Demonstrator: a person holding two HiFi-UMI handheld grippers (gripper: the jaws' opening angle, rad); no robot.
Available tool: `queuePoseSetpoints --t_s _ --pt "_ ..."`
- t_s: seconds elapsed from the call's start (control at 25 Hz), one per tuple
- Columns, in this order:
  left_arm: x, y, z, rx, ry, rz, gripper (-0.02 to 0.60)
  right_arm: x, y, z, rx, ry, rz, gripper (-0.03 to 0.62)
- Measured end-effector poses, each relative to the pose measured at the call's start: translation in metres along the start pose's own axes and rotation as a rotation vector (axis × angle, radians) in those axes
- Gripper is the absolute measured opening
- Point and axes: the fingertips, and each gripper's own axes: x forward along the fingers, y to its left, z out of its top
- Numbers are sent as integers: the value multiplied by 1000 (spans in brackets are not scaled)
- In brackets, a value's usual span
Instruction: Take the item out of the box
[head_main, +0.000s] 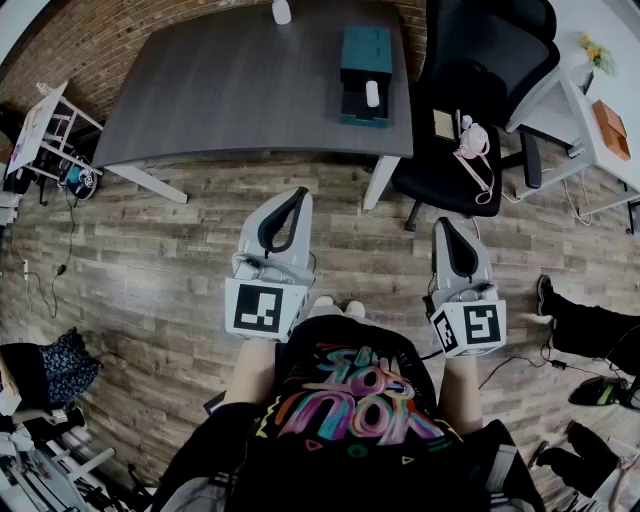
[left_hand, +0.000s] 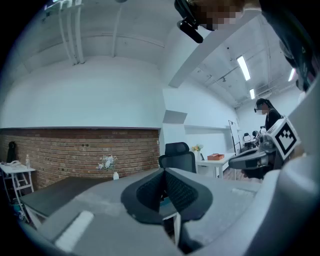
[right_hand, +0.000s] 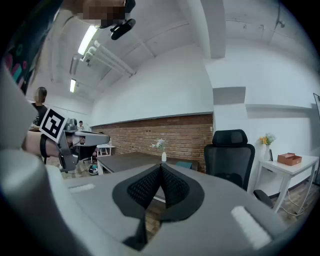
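At the far edge of the head view, on the dark grey surface (head_main: 230, 90): a teal box (head_main: 366, 50), open end turned toward the near rim, with a small white item (head_main: 372, 93) lying in the open part. Well apart from it, over the plank floor (head_main: 150, 260) and close to the body: left tool (head_main: 293, 197) and right tool (head_main: 446, 226), side by side, both held level and aimed toward the surface. Black office chair (head_main: 480, 70) just beside the surface's right corner, near the box. Small white bottle (head_main: 282, 11) at the far rim.

Through the left gripper view: mesh pads (left_hand: 150, 190) pressed tip to tip with nothing between them, so closed and empty. Beyond the tips, a brick wall (left_hand: 75, 155), the surface low in front, the chair off to the right.

Through the right gripper view: same picture, pads (right_hand: 145, 187) meeting in a closed point, nothing gripped. Just past the tips, a sliver of teal, probably the teal box (right_hand: 183, 164), though too small to be sure.

Judged as the very start: approach not yet made, item untouched in its box. Needed next: stepping up to the surface, opening one tool, likely the right given the box on that side, lining the jaws across the white item, closing gently, then lifting clear. Worth considering: steadying the box with the other tool, against a light box sliding or rising along with the item.
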Motion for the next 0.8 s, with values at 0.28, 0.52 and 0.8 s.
queuePoseSetpoints --t_s 0.28,0.52,0.8 --pt "-3 -8 -3 -2 1 39 -2 -7 -10 -5 -4 2 11 0" --pt "-5 0 -6 -8 12 83 -2 0 -14 -8 2 5 36 0" --pt "16 24 -17 -8 4 92 -2 31 -19 -17 9 11 38 0"
